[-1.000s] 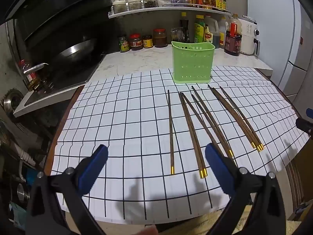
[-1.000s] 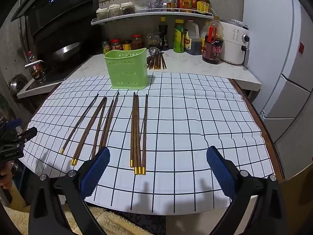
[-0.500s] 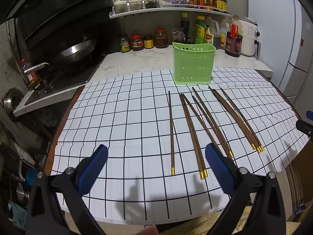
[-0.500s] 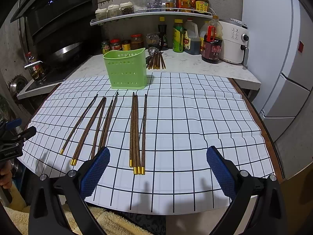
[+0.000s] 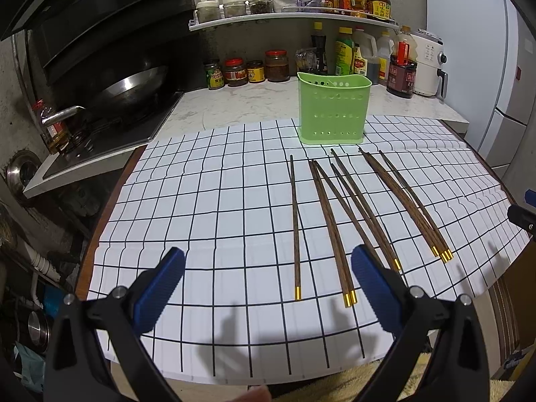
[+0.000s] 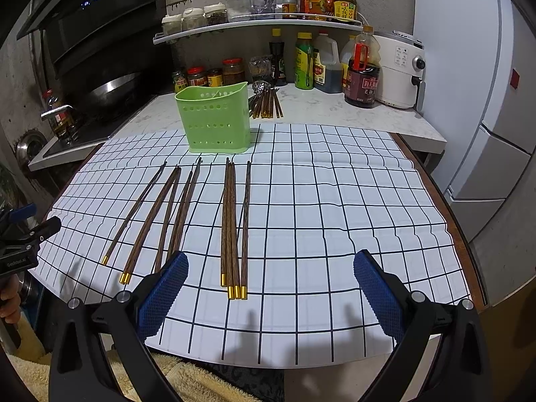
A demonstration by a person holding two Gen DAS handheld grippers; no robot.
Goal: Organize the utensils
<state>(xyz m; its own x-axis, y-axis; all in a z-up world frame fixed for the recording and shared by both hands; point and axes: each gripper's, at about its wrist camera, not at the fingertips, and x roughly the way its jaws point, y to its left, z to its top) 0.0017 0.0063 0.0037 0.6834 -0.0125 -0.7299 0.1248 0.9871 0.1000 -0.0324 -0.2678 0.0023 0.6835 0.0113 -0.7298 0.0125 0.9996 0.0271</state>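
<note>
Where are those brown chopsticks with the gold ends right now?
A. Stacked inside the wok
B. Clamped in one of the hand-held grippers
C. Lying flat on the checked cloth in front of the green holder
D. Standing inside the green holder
C: the chopsticks lie flat on the checked cloth, short of the green holder, and both the left hand-held gripper and right hand-held gripper stand open and hold nothing.

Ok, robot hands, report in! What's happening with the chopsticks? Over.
Left hand-held gripper open, right hand-held gripper open, both empty. Dark wooden gold-tipped chopsticks all flat on the grid-patterned mat. Green perforated plastic utensil holder upright, path unblocked.
</note>
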